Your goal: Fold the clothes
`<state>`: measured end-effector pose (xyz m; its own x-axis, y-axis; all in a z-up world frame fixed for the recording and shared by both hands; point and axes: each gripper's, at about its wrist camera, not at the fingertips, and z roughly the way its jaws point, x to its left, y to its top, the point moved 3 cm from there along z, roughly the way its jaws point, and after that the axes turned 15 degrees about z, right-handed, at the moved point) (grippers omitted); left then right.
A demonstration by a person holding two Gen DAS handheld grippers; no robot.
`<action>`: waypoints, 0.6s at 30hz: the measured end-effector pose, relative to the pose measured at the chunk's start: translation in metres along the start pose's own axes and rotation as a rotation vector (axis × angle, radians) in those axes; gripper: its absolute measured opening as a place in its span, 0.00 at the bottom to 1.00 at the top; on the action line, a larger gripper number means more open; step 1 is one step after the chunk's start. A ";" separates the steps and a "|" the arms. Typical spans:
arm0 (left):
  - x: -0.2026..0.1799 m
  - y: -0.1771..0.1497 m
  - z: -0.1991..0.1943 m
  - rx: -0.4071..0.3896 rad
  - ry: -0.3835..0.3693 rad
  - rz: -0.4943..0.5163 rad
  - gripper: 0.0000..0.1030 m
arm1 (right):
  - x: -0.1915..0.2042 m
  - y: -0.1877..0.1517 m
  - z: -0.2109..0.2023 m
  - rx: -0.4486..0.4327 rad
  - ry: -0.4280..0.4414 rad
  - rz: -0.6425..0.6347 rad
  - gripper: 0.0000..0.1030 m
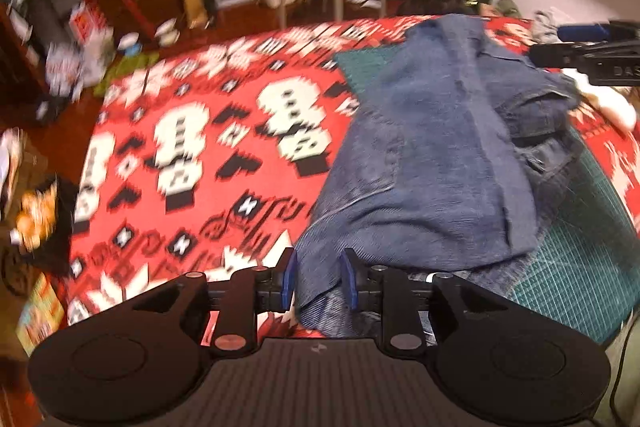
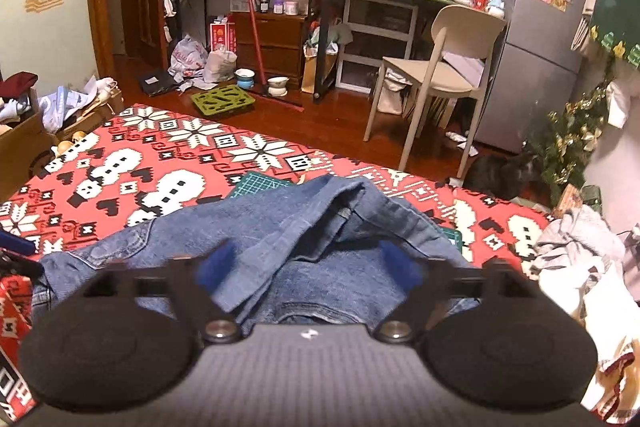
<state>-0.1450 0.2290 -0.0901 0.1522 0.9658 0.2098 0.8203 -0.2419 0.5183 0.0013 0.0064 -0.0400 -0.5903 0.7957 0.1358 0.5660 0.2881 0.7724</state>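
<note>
A red blanket [image 1: 192,131] patterned with white snowmen and snowflakes is seen spread under everything, and all places here are given relative to it. Its near and side edges are cut off by both views, and in the left wrist view its pattern and the room behind it are smeared by blur. A green gridded cutting mat [image 1: 580,267] lies on the blanket, most of it hidden under a blue denim garment [image 1: 432,155]; only corners of the mat [image 2: 256,183] are shown in the right wrist view. The denim garment [image 2: 280,239] is heaped on the mat toward the middle of the blanket, creased and partly doubled over, so that its full outline cannot be made out. Whether it is a jacket or a shirt cannot be told. The left gripper [image 1: 318,281] is held low at the garment's near edge, its blue-padded fingers brought close together, with a fold of denim pinched between them. The right gripper [image 2: 308,267] is held above the garment's near side with its fingers spread wide; they are blurred, and no cloth is gripped. In the left wrist view the right gripper [image 1: 588,55] is seen at the garment's far side, cut off by the frame. A pile of light clothes [image 2: 580,259] lies at the blanket's right edge.
</note>
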 end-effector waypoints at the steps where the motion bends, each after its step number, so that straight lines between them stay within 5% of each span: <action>1: -0.005 0.004 -0.003 -0.017 -0.014 0.021 0.24 | -0.001 -0.002 -0.002 -0.002 -0.001 -0.002 0.92; 3: -0.017 0.012 -0.006 -0.052 -0.044 0.057 0.24 | -0.003 -0.006 -0.005 0.004 -0.005 -0.004 0.99; 8: -0.056 0.032 -0.004 -0.125 -0.112 0.165 0.24 | -0.012 -0.021 -0.010 0.041 -0.021 0.021 0.99; 18: -0.119 0.036 0.020 -0.135 -0.193 0.376 0.24 | -0.042 -0.033 -0.016 0.052 -0.005 0.109 0.99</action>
<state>-0.1230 0.1074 -0.1131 0.5371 0.8048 0.2528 0.6108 -0.5777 0.5414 -0.0014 -0.0451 -0.0615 -0.5205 0.8265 0.2142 0.6558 0.2263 0.7202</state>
